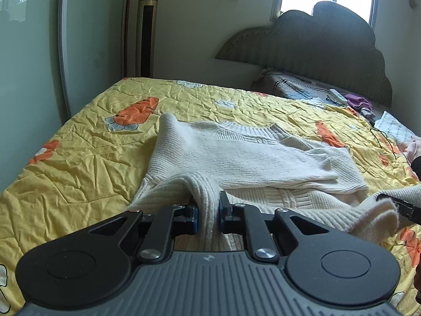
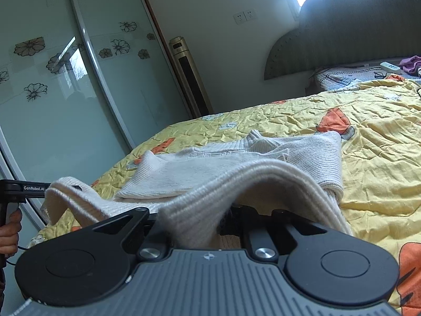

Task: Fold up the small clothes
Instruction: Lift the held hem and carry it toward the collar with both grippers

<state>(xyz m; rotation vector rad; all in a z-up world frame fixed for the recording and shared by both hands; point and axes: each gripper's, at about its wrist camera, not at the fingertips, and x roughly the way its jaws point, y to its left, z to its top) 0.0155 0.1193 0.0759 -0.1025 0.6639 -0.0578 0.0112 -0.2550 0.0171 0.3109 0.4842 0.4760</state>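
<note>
A cream knitted sweater (image 1: 244,158) lies on a bed covered by a yellow quilt (image 1: 86,152) printed with orange carrots, its sleeves folded across the body and its collar toward the far headboard (image 1: 315,44). At the near edge, the left gripper (image 1: 208,210) is clamped on a ribbed fold of the sweater's hem, the knit pinched between its blue-padded fingers (image 1: 195,217) and lifted off the quilt. To the right in the same view, the right gripper (image 1: 389,200) shows only as a black tip against another raised bunch of the hem. From the right wrist camera, the right gripper (image 2: 231,210) is largely buried under a thick band of ribbed knit draped over it; its jaws stand closed on that fabric. At the far left of that view the left gripper (image 2: 65,187) holds the other end of the hem, with a person's hand (image 2: 10,231) on its handle. The hem hangs raised between the two grippers while the rest of the sweater rests flat on the quilt. A tall gold tower unit (image 1: 147,29) stands in the far corner beside glass sliding doors (image 2: 52,79) decorated with flowers.
</note>
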